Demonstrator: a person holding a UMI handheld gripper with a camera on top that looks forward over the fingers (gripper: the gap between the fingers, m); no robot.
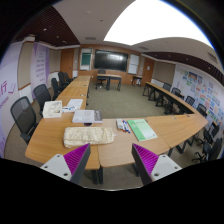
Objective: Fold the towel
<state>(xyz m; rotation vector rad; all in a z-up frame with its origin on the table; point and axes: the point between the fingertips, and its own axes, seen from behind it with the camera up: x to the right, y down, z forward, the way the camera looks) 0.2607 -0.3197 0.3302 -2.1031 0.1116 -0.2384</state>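
In the gripper view, the gripper hangs released, its purple-padded fingers spread wide and empty, well short of the pale, cream-coloured folded towel lying near the front edge of the curved wooden conference table. This looks like the approach step, with folding not yet begun. The next move likely calls for advancing and descending to a towel edge, then pinching it.

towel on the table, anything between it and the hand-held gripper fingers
Nothing but bare wooden table edge separates the folded towel from the open hand-held gripper, as the gripper view shows.

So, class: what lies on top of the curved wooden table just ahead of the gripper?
On the table lie a folded cream towel, papers and a green sheet. The open gripper hovers short of them. Anything under the towel is hidden.
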